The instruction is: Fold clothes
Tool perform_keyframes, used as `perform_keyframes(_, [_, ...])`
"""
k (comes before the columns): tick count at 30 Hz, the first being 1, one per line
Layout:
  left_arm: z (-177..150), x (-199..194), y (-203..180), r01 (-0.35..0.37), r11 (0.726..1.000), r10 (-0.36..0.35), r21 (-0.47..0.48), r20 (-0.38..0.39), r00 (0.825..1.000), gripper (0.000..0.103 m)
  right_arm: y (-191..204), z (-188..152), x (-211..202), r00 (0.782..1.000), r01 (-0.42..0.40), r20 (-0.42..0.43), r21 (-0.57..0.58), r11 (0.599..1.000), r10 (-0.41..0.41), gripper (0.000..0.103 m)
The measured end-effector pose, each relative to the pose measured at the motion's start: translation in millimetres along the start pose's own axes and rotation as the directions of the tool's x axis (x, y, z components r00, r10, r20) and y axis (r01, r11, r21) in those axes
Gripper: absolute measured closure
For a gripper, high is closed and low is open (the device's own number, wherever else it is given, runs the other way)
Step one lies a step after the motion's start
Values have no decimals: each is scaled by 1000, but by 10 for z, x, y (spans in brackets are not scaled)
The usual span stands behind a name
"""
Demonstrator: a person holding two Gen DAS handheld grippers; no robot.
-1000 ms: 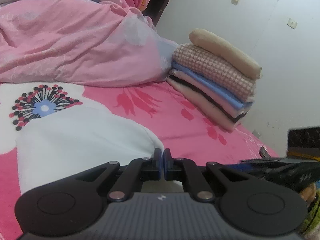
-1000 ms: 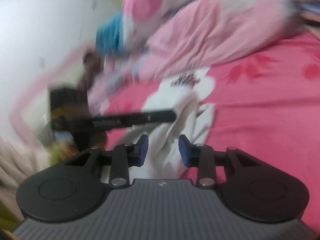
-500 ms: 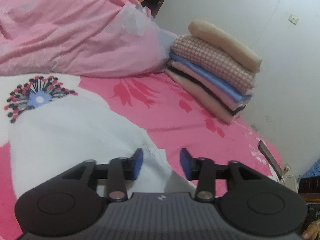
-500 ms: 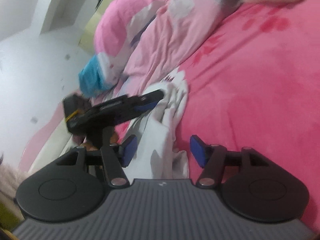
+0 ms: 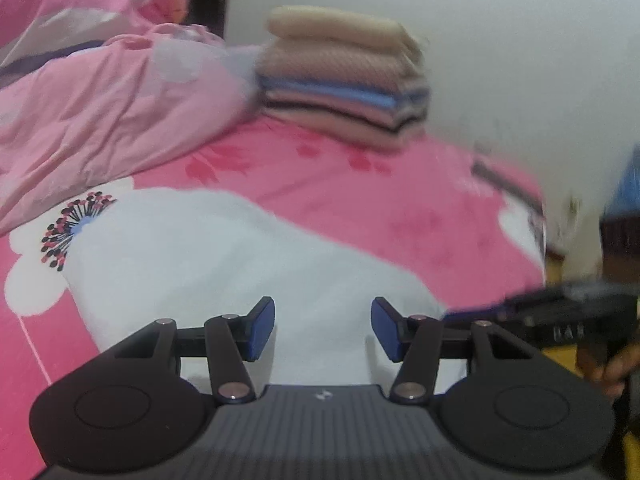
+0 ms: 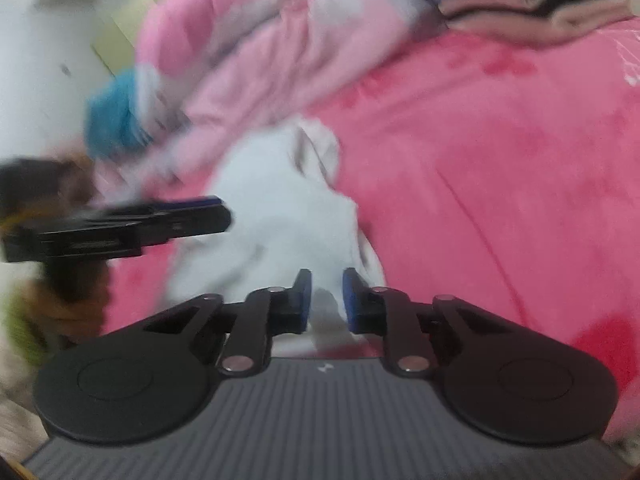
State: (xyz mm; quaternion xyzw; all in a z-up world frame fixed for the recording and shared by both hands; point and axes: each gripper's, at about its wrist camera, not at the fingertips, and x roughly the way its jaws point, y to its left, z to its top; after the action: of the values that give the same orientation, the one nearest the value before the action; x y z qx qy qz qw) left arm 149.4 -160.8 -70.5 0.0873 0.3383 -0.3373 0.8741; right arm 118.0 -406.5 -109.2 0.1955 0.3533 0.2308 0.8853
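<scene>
Left gripper (image 5: 323,330) hangs over the white garment (image 5: 224,256) on the pink bedspread (image 5: 360,196), jaws spread wide, empty. Right gripper (image 6: 323,300) sits at the garment's near edge, jaws narrowly apart, white cloth showing between them, not clamped. Folded stack (image 5: 344,84) waits by the wall.

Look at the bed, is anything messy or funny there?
Only the white garment: it lies rumpled and unfolded on the pink bedsheet, unlike the neat stack of folded clothes by the wall. Nothing looks spilled or broken.
</scene>
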Motion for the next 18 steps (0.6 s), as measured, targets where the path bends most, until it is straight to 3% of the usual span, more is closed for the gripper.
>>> perform_keyframes(5, [-154,-145,-65,-23,999,23,41,19,1000,48,154,13,-268,994,67,86,-35,997,-63,89])
perform_keyframes(10, [-335,-439,-166,-8,993,2,118,49,999,48,6,-78,-347,995,-35,100,189,981,17,87])
perform_keyframes(15, [-556,-497,-342,-7,984,3,180,23,1000,57,-156,-209,-340,989,-133,115,418,899,93,83])
perform_keyframes(18, [-651,-498,-384,-9,982,6,188,15,1000,60,-175,-242,-295,990,-131,115,465,876,87,79])
